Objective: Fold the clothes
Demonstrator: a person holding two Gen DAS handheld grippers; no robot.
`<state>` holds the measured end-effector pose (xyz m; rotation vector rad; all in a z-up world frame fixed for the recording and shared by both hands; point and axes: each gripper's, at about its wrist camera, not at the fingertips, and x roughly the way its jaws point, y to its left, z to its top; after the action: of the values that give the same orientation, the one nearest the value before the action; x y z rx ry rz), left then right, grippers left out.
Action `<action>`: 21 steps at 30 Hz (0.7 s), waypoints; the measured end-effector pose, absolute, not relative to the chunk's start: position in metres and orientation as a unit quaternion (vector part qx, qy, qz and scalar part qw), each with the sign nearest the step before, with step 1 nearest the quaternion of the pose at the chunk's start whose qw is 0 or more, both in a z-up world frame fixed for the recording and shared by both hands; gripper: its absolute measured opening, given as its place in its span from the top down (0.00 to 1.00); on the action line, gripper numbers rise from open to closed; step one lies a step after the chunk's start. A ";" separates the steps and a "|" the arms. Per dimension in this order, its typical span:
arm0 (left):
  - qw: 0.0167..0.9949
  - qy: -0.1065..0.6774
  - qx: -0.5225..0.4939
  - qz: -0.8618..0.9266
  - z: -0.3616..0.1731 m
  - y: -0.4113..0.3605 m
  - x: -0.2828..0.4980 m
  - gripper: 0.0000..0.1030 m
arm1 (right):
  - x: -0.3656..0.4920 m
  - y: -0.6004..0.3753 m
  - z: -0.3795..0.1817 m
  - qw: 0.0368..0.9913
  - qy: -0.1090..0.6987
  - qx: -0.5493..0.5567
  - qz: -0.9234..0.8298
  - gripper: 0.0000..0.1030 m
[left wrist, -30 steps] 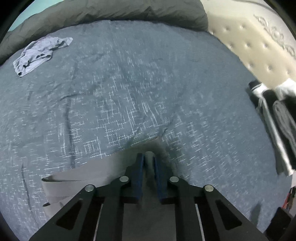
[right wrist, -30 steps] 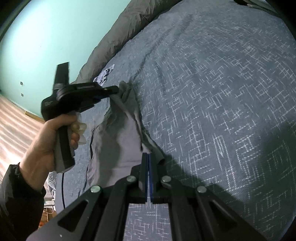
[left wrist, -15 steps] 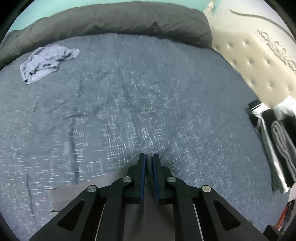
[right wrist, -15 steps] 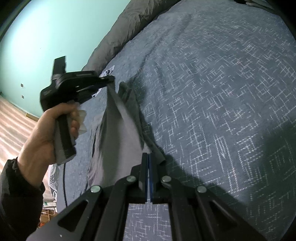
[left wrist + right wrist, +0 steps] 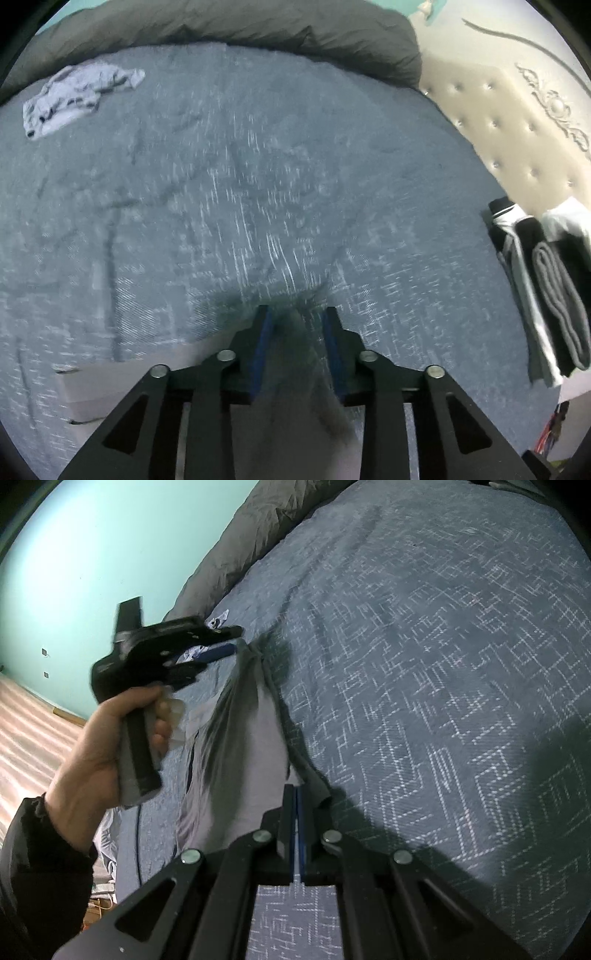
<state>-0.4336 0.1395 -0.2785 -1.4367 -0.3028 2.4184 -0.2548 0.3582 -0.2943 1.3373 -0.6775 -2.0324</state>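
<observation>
A grey garment lies stretched over the blue patterned bedspread. My right gripper is shut on its near corner. The left gripper, held in a person's hand, hovers at the garment's far end with its jaws opening. In the left wrist view the left gripper has its blue pads apart. A blurred fold of the grey garment hangs loose between them, touching neither pad. A flat strip of the garment shows to the left.
A crumpled pale blue garment lies at the far left of the bed. A dark grey duvet is bunched along the far edge. Folded clothes are stacked at the right by the cream tufted headboard. Wooden floor lies beyond the bed.
The left gripper's jaws have parted from their grip on the garment's edge, and the cloth now sags free between them. The right gripper has kept still and shut.
</observation>
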 end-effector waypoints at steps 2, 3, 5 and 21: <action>0.162 -0.115 -0.489 0.849 -0.262 0.124 -0.429 0.63 | -0.255 0.358 -0.294 0.304 -0.257 0.504 -0.767 1.00; 0.165 -0.121 -0.483 0.851 -0.254 0.115 -0.425 0.62 | -0.255 0.359 -0.294 0.303 -0.258 0.504 -0.767 1.00; 0.166 -0.129 -0.473 0.855 -0.242 0.094 -0.416 0.61 | -0.256 0.360 -0.294 0.301 -0.260 0.503 -0.767 1.00; 0.153 -0.145 -0.507 0.836 -0.296 -0.013 -0.355 0.61 | -0.259 0.359 -0.299 0.293 -0.265 0.507 -0.766 1.00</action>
<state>-0.3547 -0.0130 -0.2956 -1.4529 -0.4171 2.3967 -0.2588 0.3590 -0.2994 1.3516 -0.7072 -2.0402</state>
